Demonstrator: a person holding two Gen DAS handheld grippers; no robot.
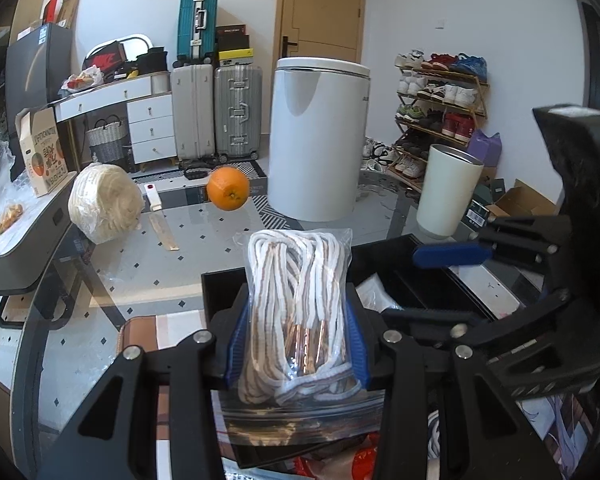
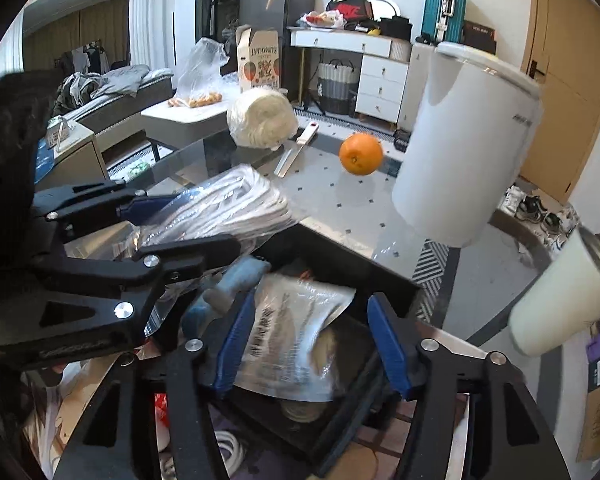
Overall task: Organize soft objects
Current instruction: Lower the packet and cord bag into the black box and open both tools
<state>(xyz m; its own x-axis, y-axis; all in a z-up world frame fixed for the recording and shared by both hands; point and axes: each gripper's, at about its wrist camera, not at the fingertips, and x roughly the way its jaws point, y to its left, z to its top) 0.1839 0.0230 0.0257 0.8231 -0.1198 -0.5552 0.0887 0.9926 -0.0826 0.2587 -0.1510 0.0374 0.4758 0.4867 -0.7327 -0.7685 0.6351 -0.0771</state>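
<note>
From the left wrist camera, the left gripper (image 1: 298,344) clamps a clear bag of coiled white rope (image 1: 300,304) between its blue pads. The jaws are narrowly set and pressing on the bundle, whose long axis runs straight away from the camera and upward, above a black bin (image 1: 380,264) on the glass table (image 1: 172,264). An orange (image 1: 228,188), a cream yarn ball (image 1: 102,200) and a white tumbler (image 1: 446,194) stand beyond.

From the right wrist camera, the right gripper (image 2: 312,340) hangs over the bin with jaws partly open. A silver foil pouch (image 2: 292,336) lies between the pads, apparently loose, tilted with its long axis pointing away into the bin. The rope bag shows at left, angled toward upper right.
</note>
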